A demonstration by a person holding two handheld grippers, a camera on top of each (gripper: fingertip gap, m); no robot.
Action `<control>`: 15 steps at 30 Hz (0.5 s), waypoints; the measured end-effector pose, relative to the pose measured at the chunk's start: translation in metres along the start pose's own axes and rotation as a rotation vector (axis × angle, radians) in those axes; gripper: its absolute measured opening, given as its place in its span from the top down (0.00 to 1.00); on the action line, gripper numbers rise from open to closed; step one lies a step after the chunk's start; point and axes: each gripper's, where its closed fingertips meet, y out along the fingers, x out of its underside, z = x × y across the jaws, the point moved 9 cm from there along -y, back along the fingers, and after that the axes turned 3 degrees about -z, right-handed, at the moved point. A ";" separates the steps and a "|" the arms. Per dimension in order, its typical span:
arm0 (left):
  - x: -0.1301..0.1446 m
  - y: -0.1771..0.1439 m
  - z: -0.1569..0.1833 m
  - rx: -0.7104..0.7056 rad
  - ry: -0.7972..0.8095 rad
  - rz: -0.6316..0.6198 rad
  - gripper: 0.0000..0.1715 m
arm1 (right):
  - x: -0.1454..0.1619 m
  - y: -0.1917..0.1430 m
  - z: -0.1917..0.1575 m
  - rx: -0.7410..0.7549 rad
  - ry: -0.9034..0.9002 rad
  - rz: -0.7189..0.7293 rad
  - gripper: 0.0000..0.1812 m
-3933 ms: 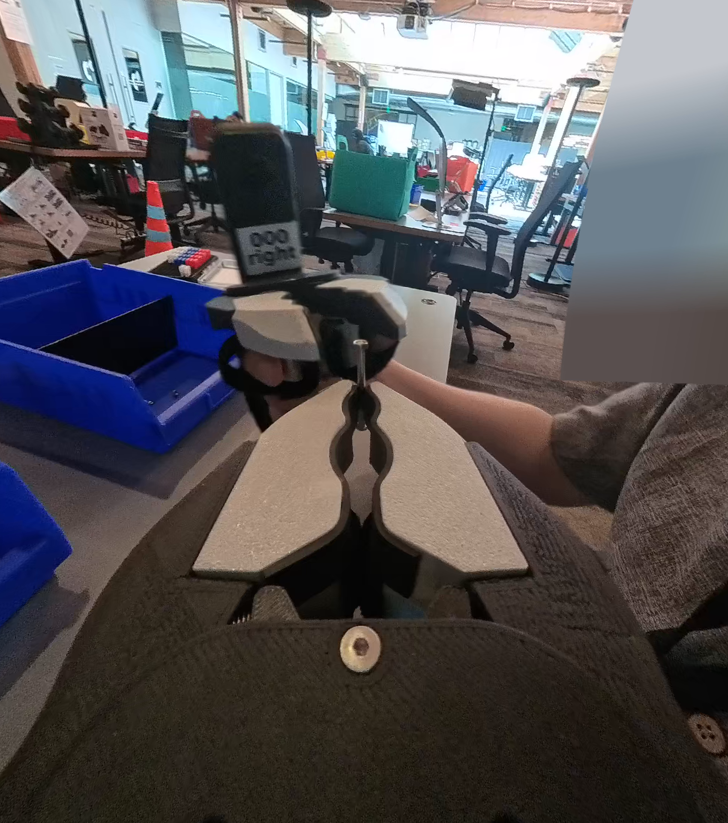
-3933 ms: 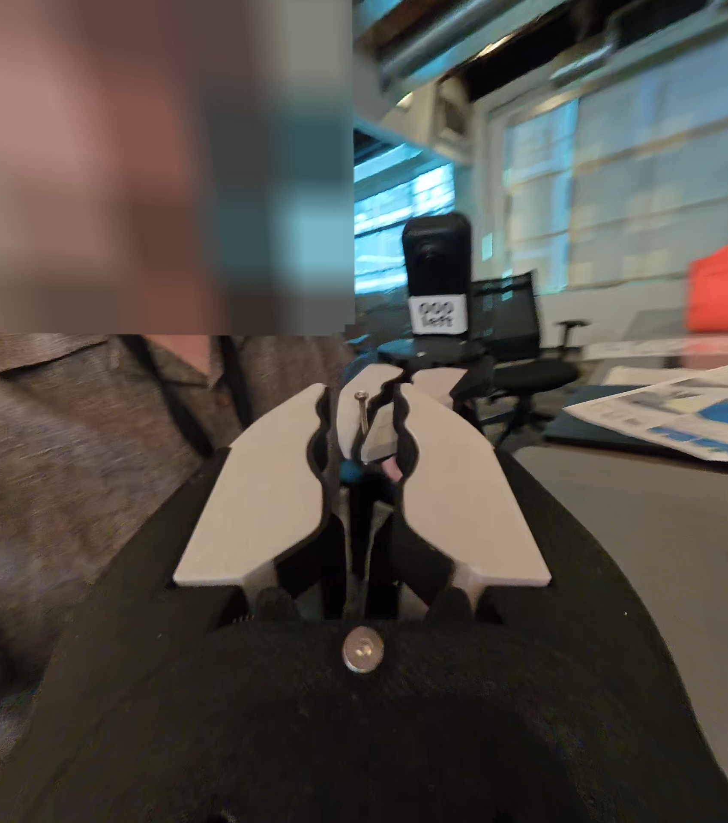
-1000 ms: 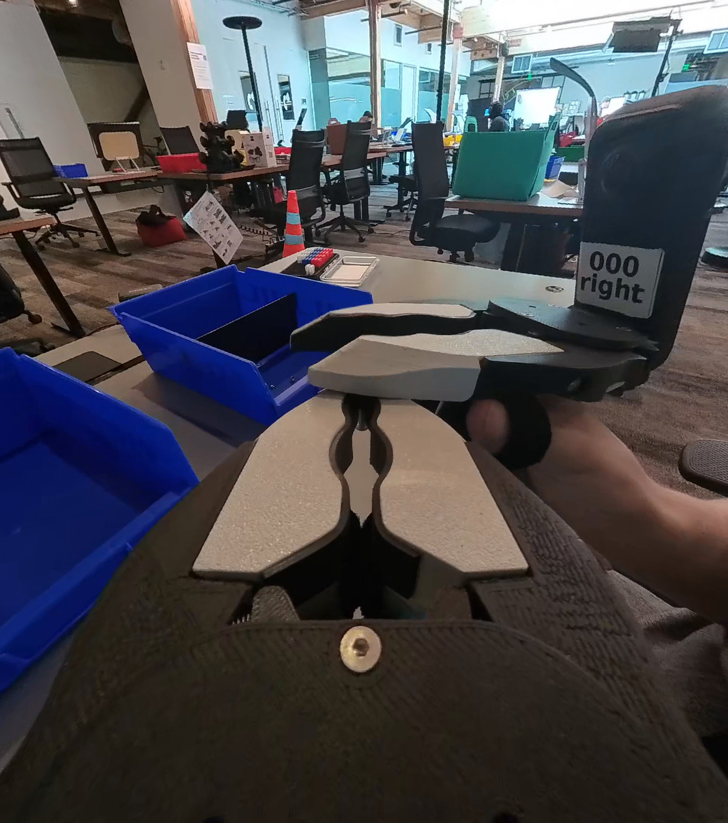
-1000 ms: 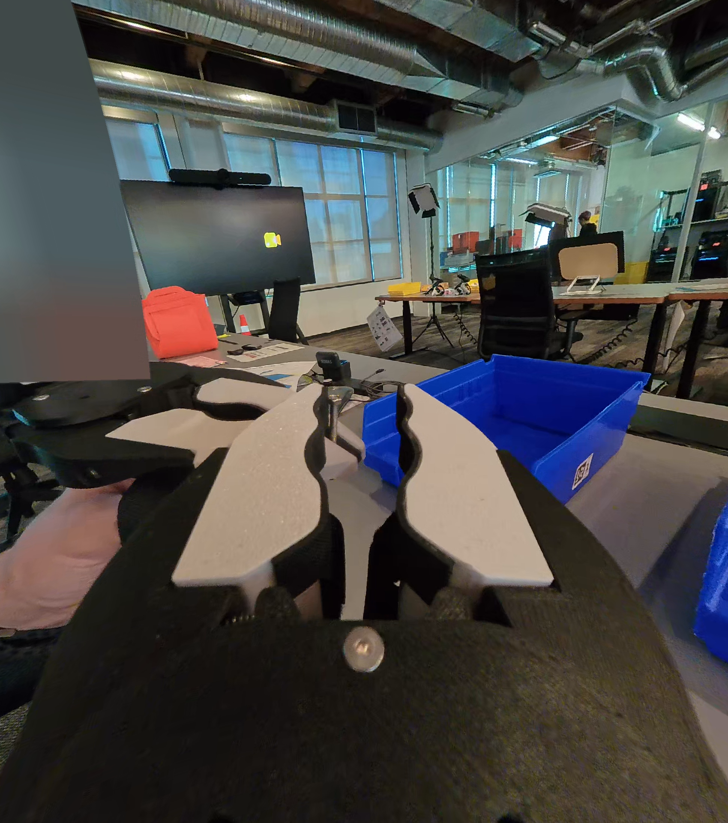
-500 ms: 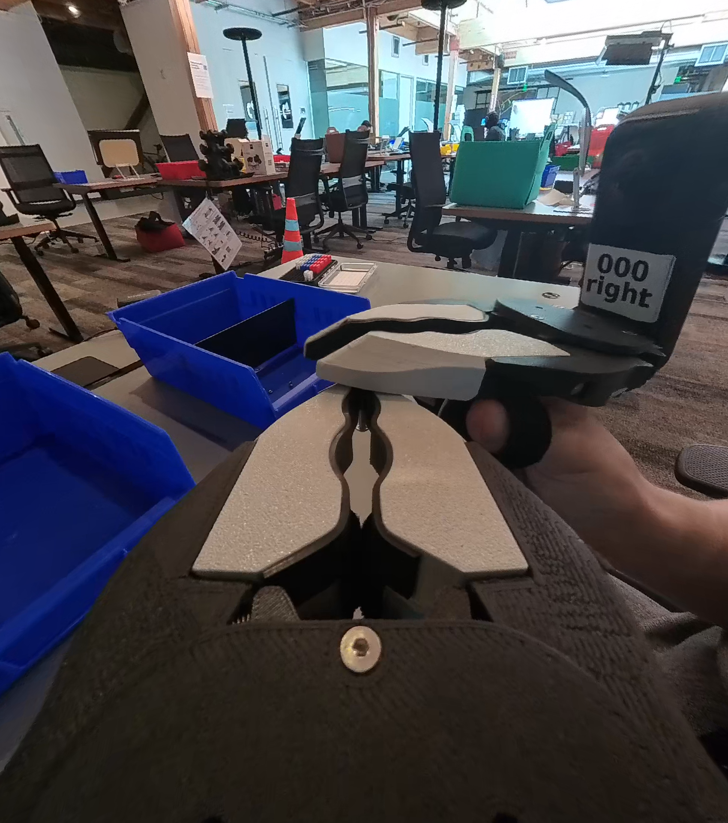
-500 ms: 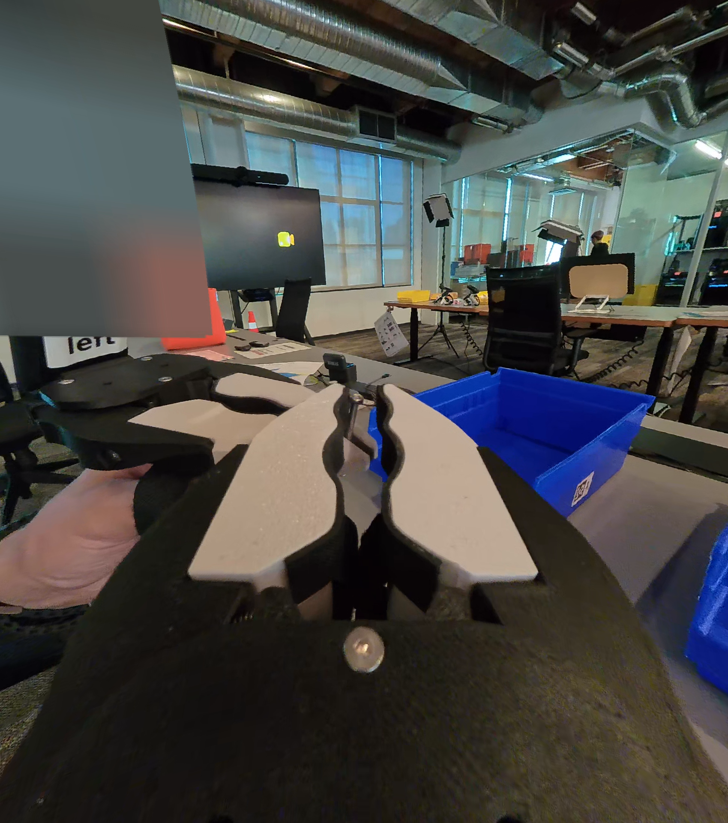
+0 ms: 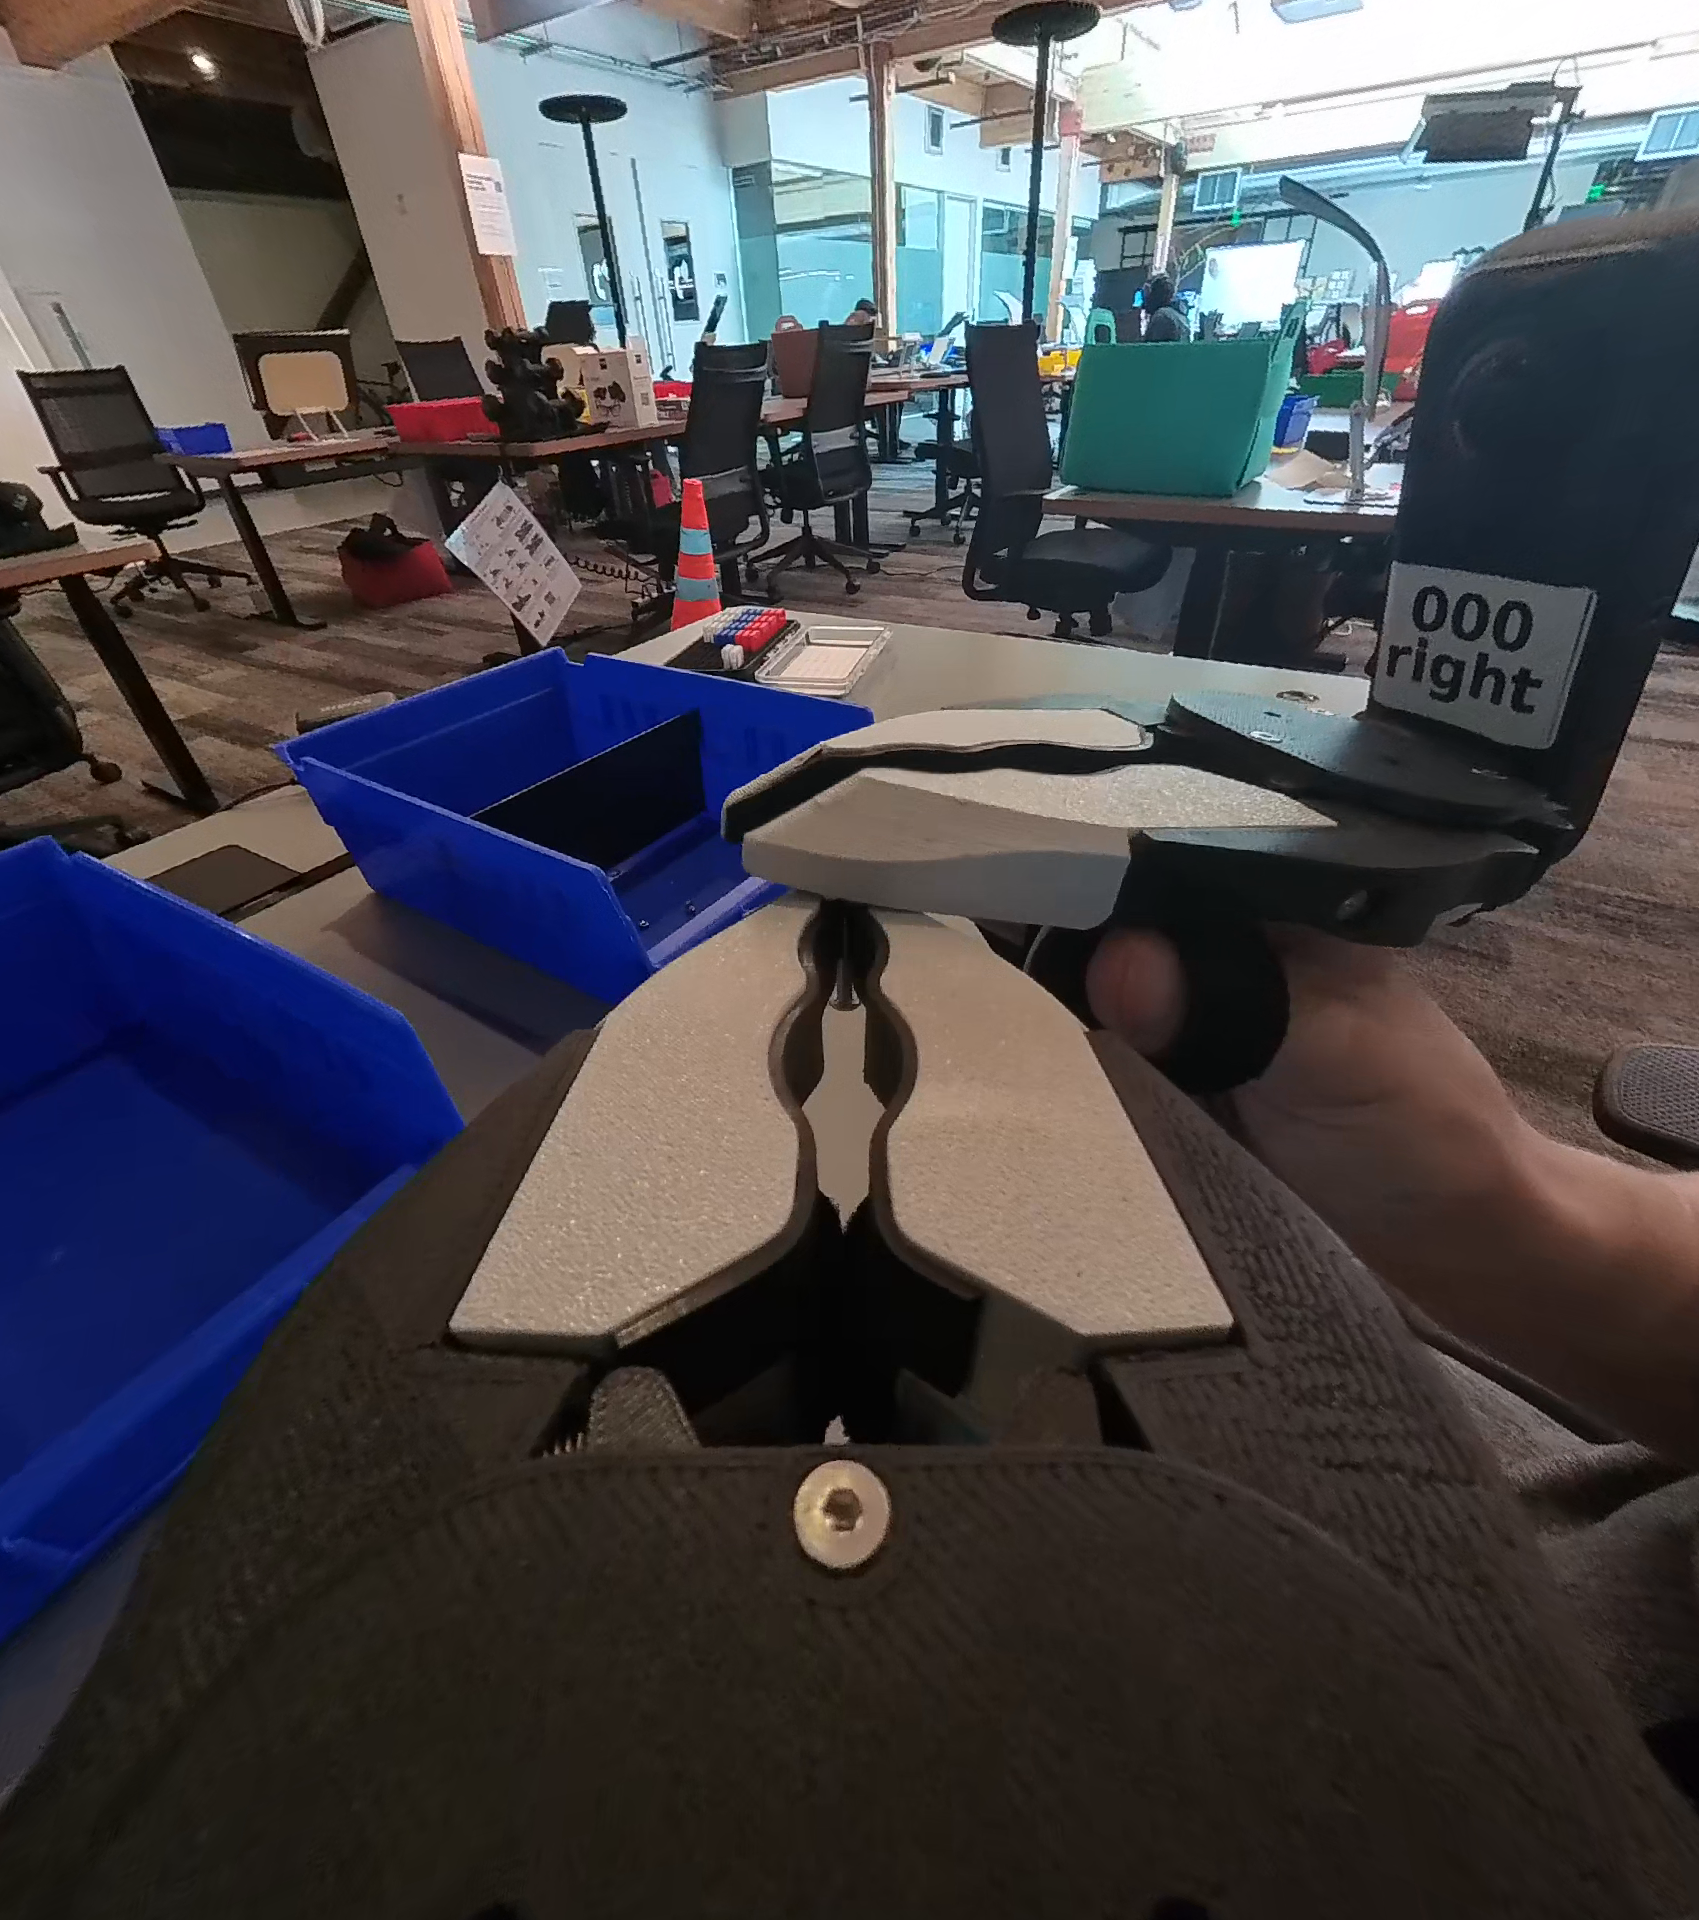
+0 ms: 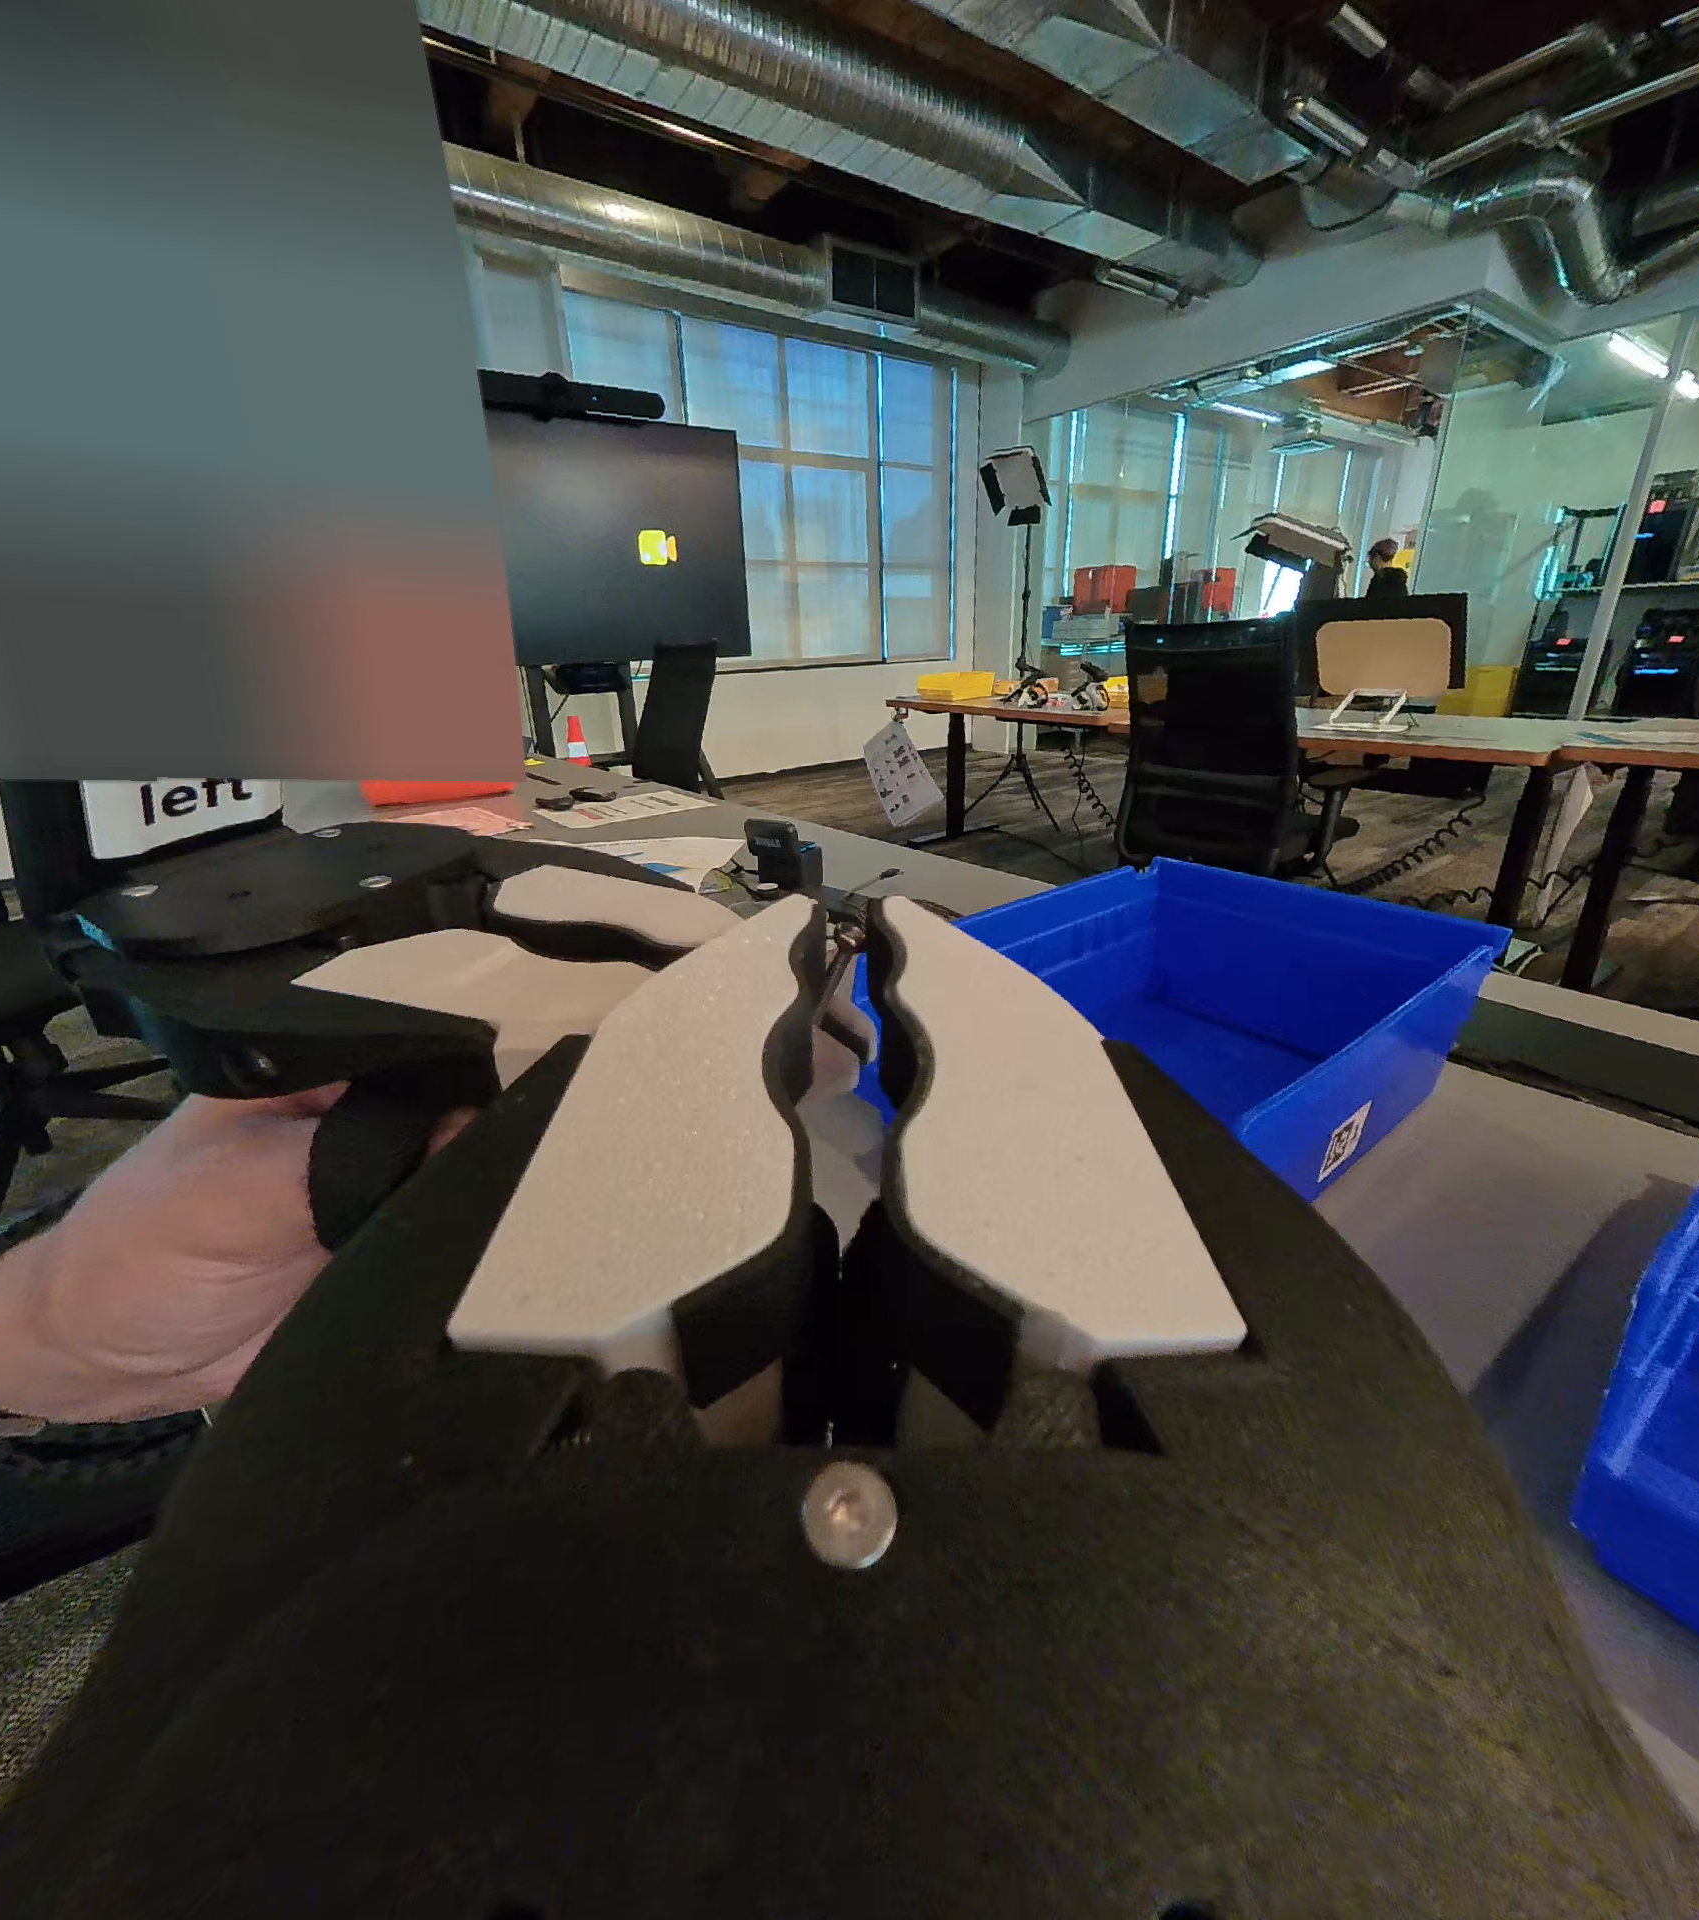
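A small metal screw (image 7: 840, 977) stands upright between the tips of my left gripper (image 7: 840, 930), which is shut on its lower part. My right gripper (image 7: 757, 821) comes in from the right, crossing just above the left fingertips. In the right wrist view my right gripper (image 8: 845, 920) is closed narrowly on the screw (image 8: 840, 961) near its head. My left gripper (image 8: 658, 935) reaches in there from the left. A hand holds each gripper. Both hold the screw in the air, near the table's front edge.
On the grey table (image 7: 512, 966) a blue bin (image 7: 201, 966) sits close on the left. A second blue bin (image 7: 471, 842) with a black divider stands behind it. Both bins (image 8: 1364, 1091) (image 8: 1676, 1455) show in the right wrist view. Office desks and chairs stand beyond. Less than 4 cm separates the two grippers' tips.
My right gripper's jaws, open around the screw a second ago, have closed on it. My left gripper has stayed shut on the screw. Both have shifted only slightly.
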 end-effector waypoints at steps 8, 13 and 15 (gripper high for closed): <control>0.000 -0.001 -0.002 0.127 -0.065 0.019 0.99 | -0.005 0.000 0.009 -0.257 -0.008 -0.013 0.98; -0.002 0.002 0.007 0.264 -0.089 0.014 0.99 | -0.010 0.005 0.037 -0.882 0.072 -0.070 0.98; -0.003 0.005 0.016 0.306 -0.060 -0.005 0.99 | -0.008 0.008 0.047 -1.195 0.133 -0.098 0.98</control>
